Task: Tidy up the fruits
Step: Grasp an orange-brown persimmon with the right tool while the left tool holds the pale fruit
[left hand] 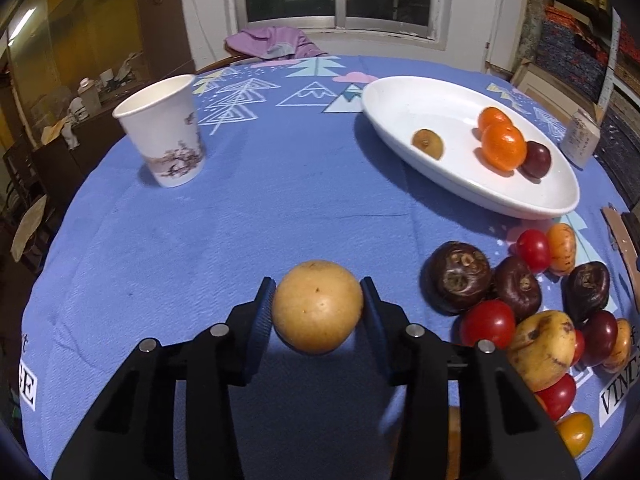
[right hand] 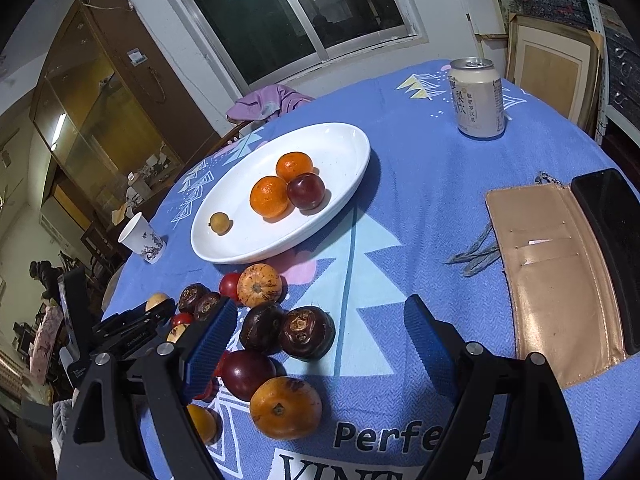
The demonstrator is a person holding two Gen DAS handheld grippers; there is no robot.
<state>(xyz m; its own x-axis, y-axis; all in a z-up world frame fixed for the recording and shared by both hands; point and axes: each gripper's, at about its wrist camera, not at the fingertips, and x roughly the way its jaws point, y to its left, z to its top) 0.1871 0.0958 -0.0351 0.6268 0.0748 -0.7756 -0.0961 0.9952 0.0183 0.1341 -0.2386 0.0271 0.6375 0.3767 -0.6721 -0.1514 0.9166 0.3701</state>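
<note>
The left claw [left hand: 318, 306] pinches a round, smooth tan fruit [left hand: 317, 306] between its ribbed blue pads, just above the blue cloth [left hand: 240, 220]. Right of it lies a heap [left hand: 532, 312] of wrinkled dark fruits, glossy red tomatoes and a blotchy yellow one. Beyond, an oval white dish [left hand: 400, 96] holds two dimpled oranges, a dark plum and a small brown fruit. A paper cup [left hand: 166, 130] stands far left. The right claw [right hand: 320, 344] hangs wide, holding nothing, over the heap, with a can [right hand: 478, 98] and a tan wallet [right hand: 560, 280] beyond.

Blue-clothed table [right hand: 400, 184] with plate [right hand: 340, 136], cup [left hand: 168, 132], can [right hand: 478, 98], loose fruits [right hand: 280, 332].
</note>
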